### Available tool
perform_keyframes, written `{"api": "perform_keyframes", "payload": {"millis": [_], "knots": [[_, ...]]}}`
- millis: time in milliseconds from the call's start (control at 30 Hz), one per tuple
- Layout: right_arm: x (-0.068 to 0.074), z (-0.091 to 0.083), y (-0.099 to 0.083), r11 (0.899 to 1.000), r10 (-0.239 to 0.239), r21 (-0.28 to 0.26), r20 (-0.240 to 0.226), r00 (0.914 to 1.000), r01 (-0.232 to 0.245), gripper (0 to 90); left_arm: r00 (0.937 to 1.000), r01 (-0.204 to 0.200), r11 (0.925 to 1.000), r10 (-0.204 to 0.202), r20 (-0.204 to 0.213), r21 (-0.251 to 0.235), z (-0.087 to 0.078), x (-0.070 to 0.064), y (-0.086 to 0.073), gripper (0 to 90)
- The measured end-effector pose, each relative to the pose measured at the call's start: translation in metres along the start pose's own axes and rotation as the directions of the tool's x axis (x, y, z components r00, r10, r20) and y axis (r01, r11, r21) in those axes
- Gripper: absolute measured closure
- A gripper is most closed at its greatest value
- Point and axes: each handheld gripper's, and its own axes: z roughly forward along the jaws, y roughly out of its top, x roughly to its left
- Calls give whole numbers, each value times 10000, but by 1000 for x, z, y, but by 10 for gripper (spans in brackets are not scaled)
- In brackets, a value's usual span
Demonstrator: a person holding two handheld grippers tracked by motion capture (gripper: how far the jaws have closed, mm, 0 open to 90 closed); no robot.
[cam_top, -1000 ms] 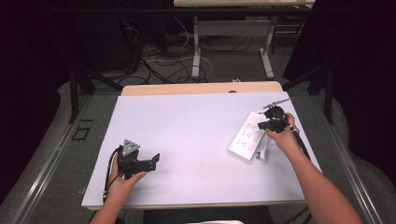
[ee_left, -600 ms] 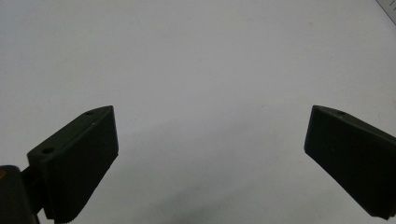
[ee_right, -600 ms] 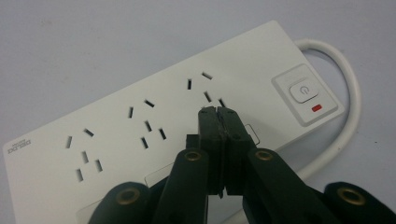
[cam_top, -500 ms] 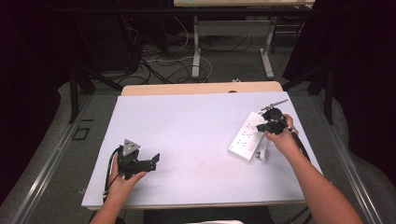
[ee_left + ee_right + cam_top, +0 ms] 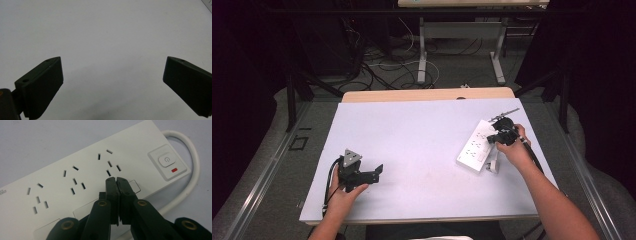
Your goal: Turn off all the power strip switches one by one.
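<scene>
A white power strip (image 5: pixel 477 145) lies slanted on the right part of the white table (image 5: pixel 422 125). My right gripper (image 5: pixel 499 132) hovers over its far end, shut. In the right gripper view the jaws are pressed together, and the right gripper (image 5: pixel 117 180) points at the socket nearest the power switch (image 5: pixel 167 160) on the strip (image 5: pixel 75 177). I see nothing between the jaws. My left gripper (image 5: pixel 377 172) rests near the front left of the table, held by a hand. In its own view the left gripper (image 5: pixel 112 75) stands wide open over the bare tabletop.
A white plug (image 5: pixel 493 166) lies beside the strip's near end, and the white cord (image 5: pixel 193 167) loops past the switch end. A wooden edge (image 5: pixel 427 94) runs along the table's far side. Cables and desk legs (image 5: pixel 422 60) lie on the floor beyond.
</scene>
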Motion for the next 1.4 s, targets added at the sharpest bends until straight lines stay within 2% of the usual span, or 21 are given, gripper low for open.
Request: {"api": "perform_keyframes", "payload": {"millis": [300,333,367,700,1167,1200,1400], "knots": [[-1,0,-1,10000,-4,-29,-3,10000,4,882,10000,-6,10000,6,-11,-11,0,0,0,30],[0,0,-1,9999,131,-35,19,9999,-131,882,10000,-11,10000,11,-9,-8,0,0,0,30],[-1,0,-2,10000,1,-80,-42,10000,-1,882,10000,-9,10000,9,-9,-9,0,0,0,30],[-2,1,-3,10000,-15,-77,-177,9998,14,900,9999,-105,9999,105,-48,8,0,0,0,30],[-1,2,-4,9998,145,-139,-168,9998,-147,900,9999,-95,10000,96,-42,19,-1,0,0,30],[-1,1,-4,10000,3,-54,-78,10000,-3,900,9999,-95,10000,95,-46,21,-1,1,0,30],[1,1,-4,10000,-23,-44,-99,9999,23,897,10000,-12,10000,12,-29,5,0,0,0,30]]}}
